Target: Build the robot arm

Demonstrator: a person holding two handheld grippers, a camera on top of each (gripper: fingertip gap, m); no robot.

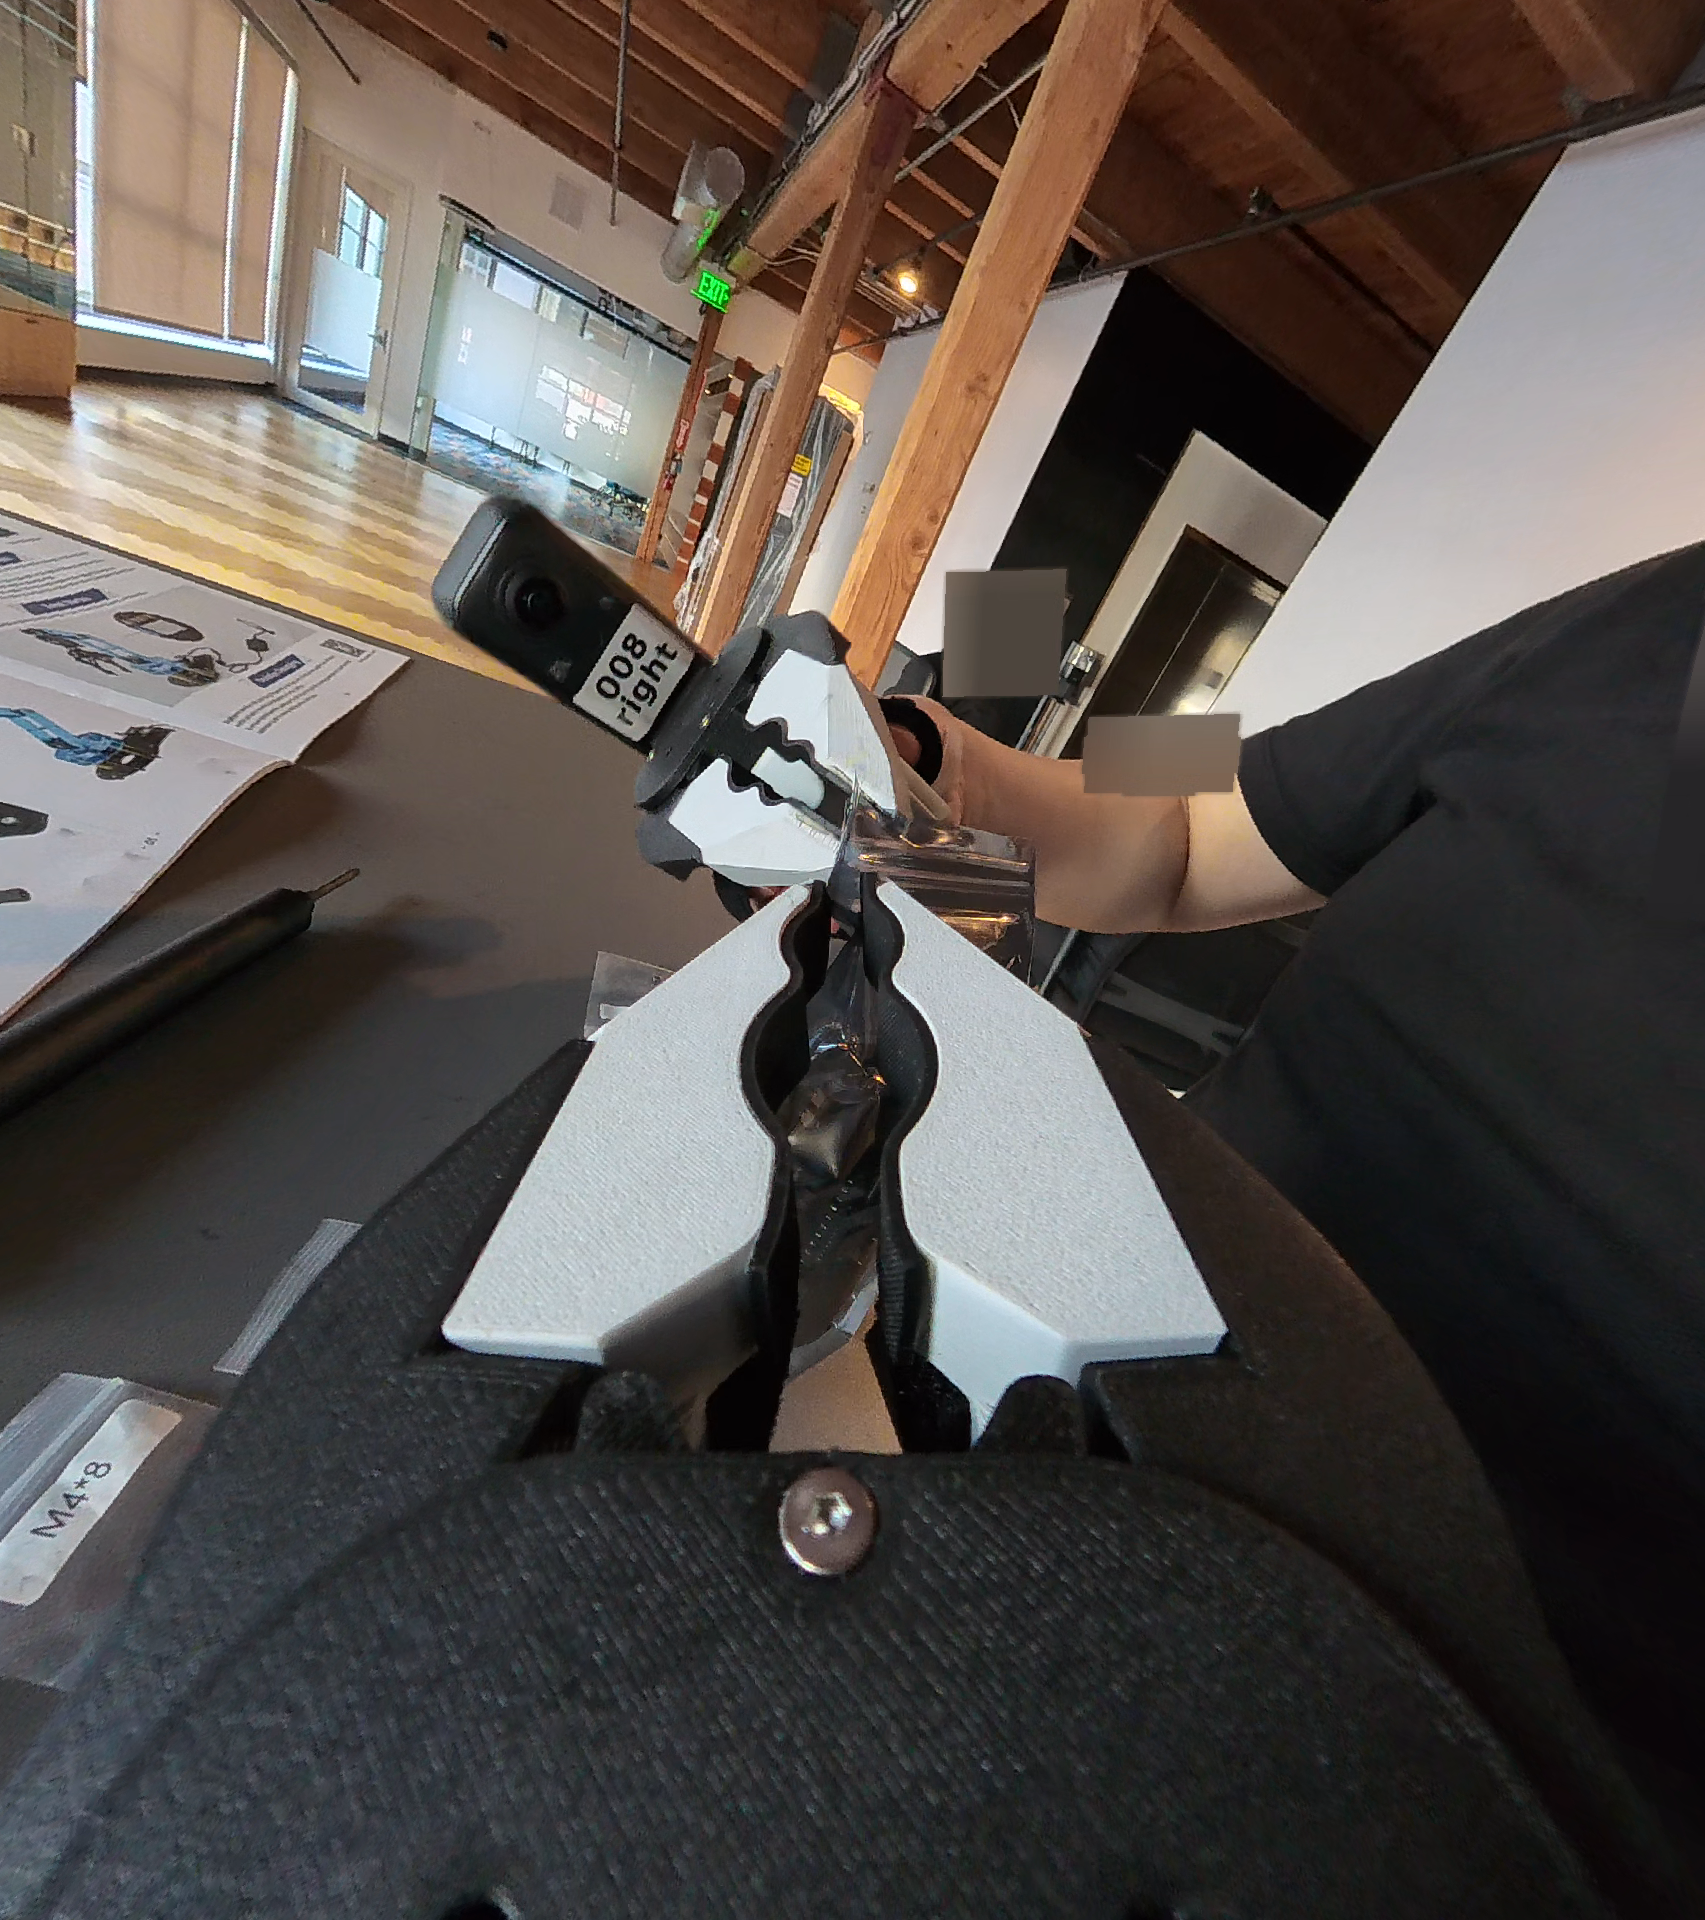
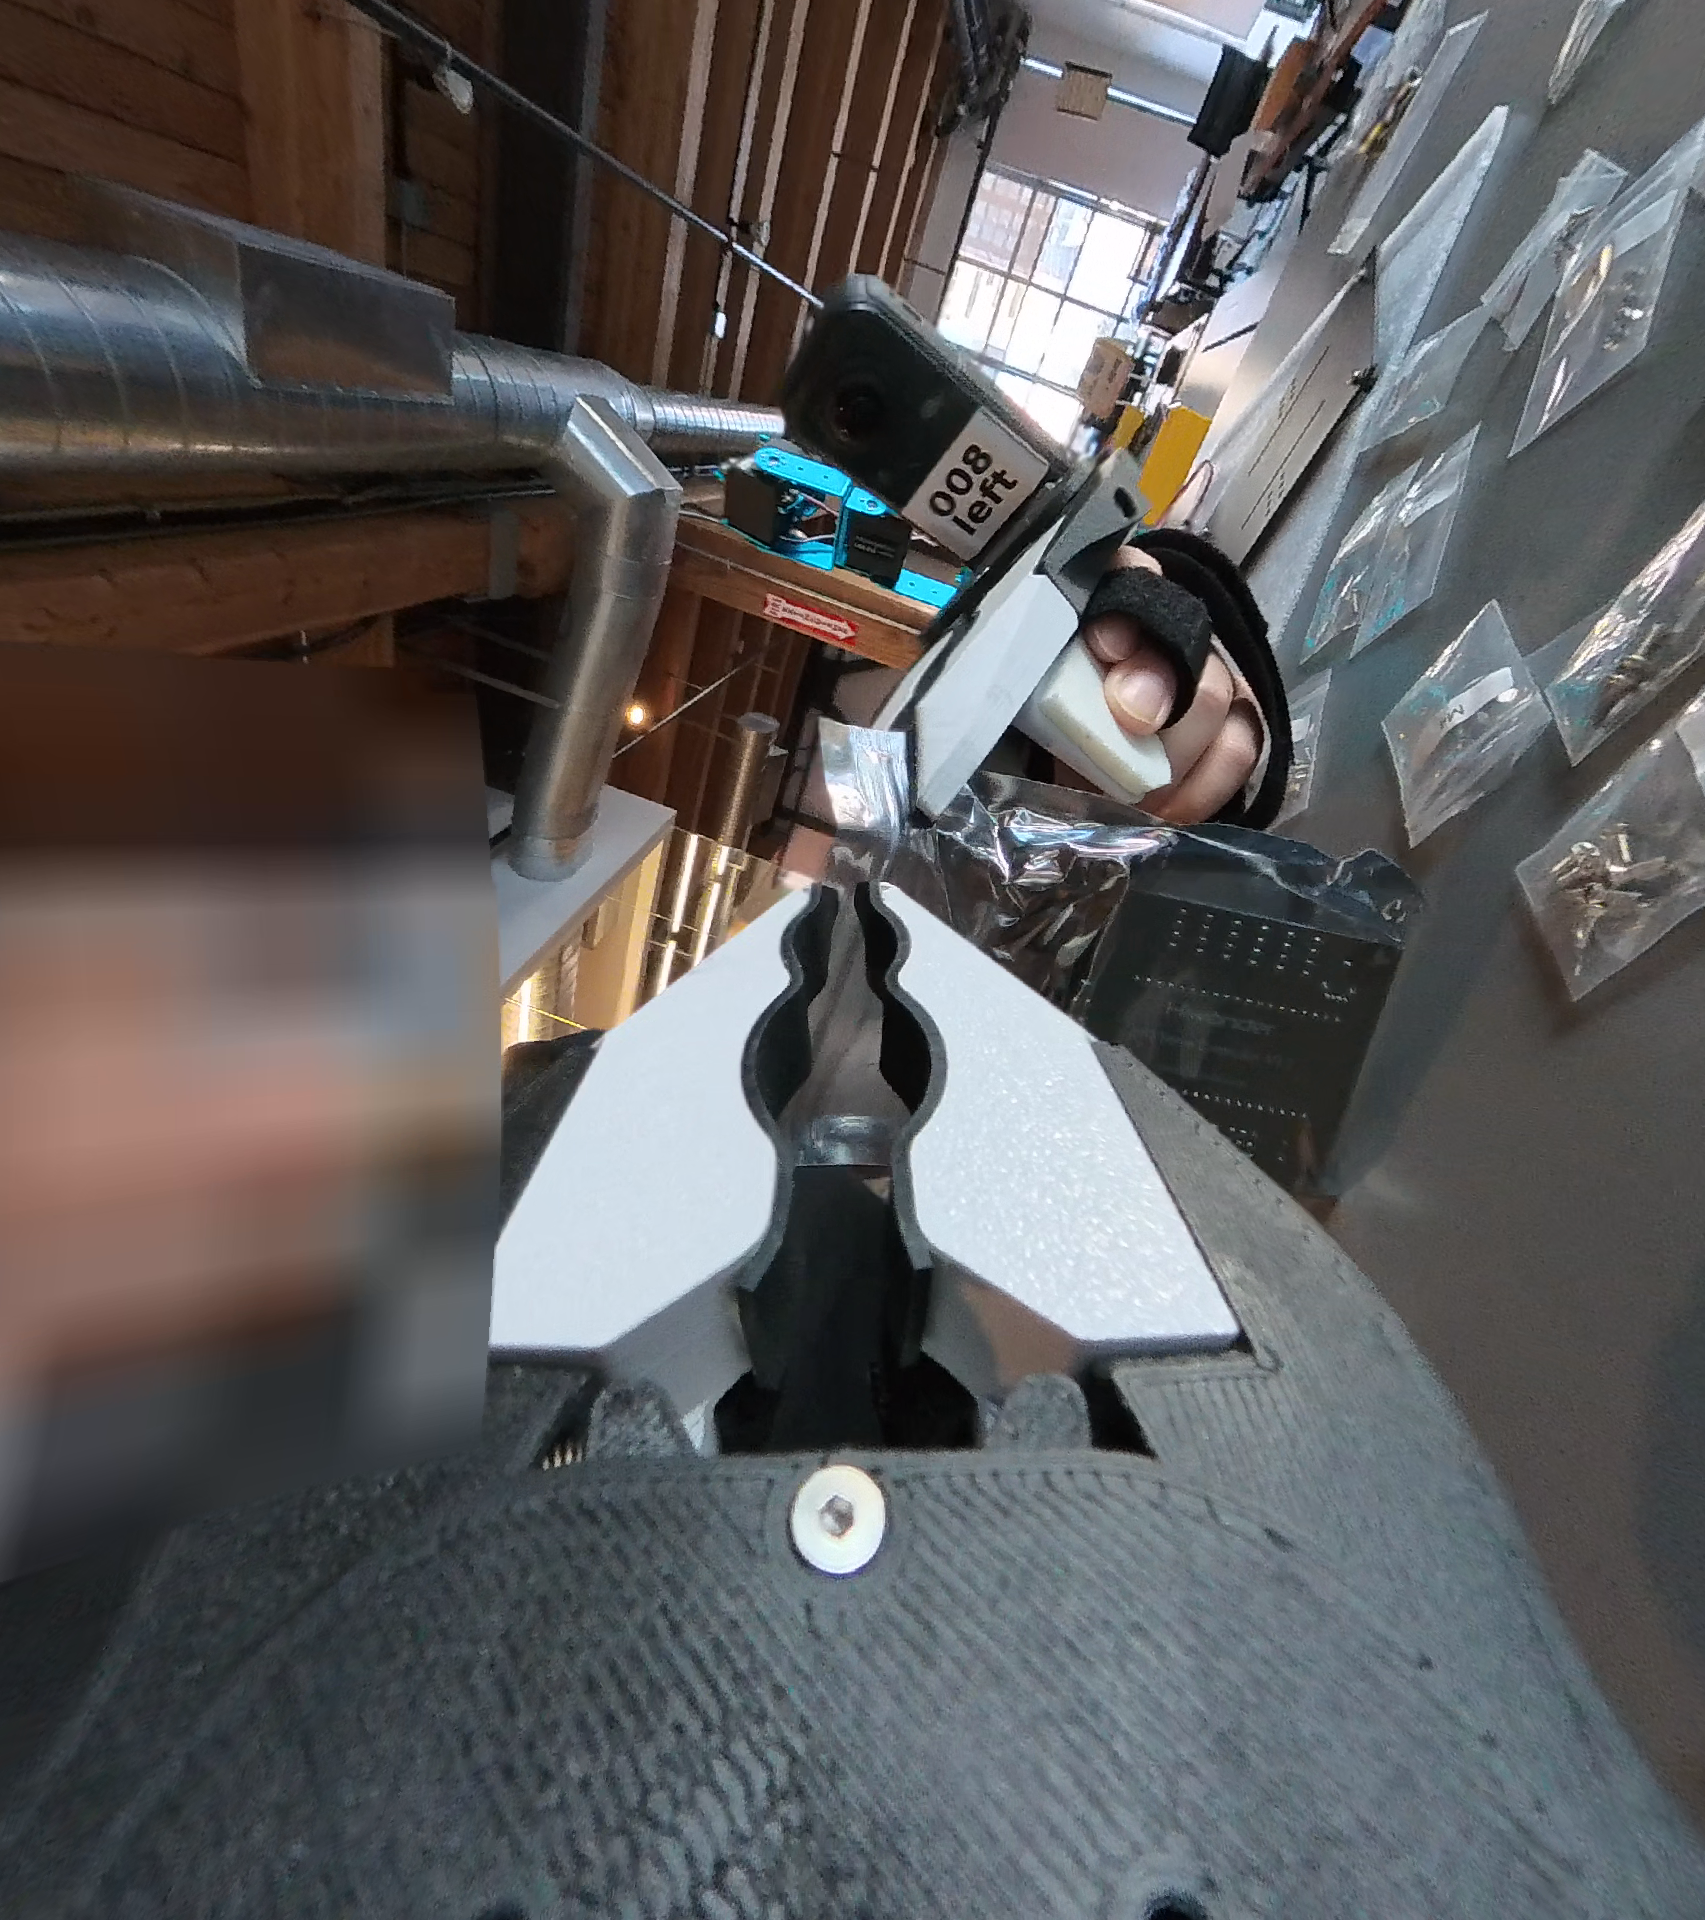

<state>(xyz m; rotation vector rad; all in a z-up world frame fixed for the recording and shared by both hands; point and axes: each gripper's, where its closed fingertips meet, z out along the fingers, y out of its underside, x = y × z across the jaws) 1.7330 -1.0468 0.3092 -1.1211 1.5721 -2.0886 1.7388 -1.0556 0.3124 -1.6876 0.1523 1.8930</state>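
Note:
A dark, shiny antistatic bag [image 2: 1243, 997] with a black circuit board inside hangs in the air between both grippers. My left gripper [image 1: 848, 899] is shut on the bag; crumpled film [image 1: 832, 1091] shows between its white fingers. My right gripper [image 2: 843, 883] is shut on the bag's top edge, where a torn silver strip [image 2: 858, 774] sticks up. In the left wrist view the right gripper [image 1: 858, 821] pinches the bag's clear top [image 1: 941, 873] just above my left fingertips. In the right wrist view the left gripper [image 2: 915, 810] grips the bag close beside mine, held by a hand [image 2: 1170, 717].
A grey table [image 1: 412, 831] carries an open printed manual [image 1: 79, 707], a black rod-like tool [image 1: 100, 997] and a small labelled screw bag [image 1: 27, 1496]. Several more screw bags [image 2: 1606, 727] lie on it. A person's arm and black shirt [image 1: 1450, 831] are at the right. My left and right fingertips are right by each other.

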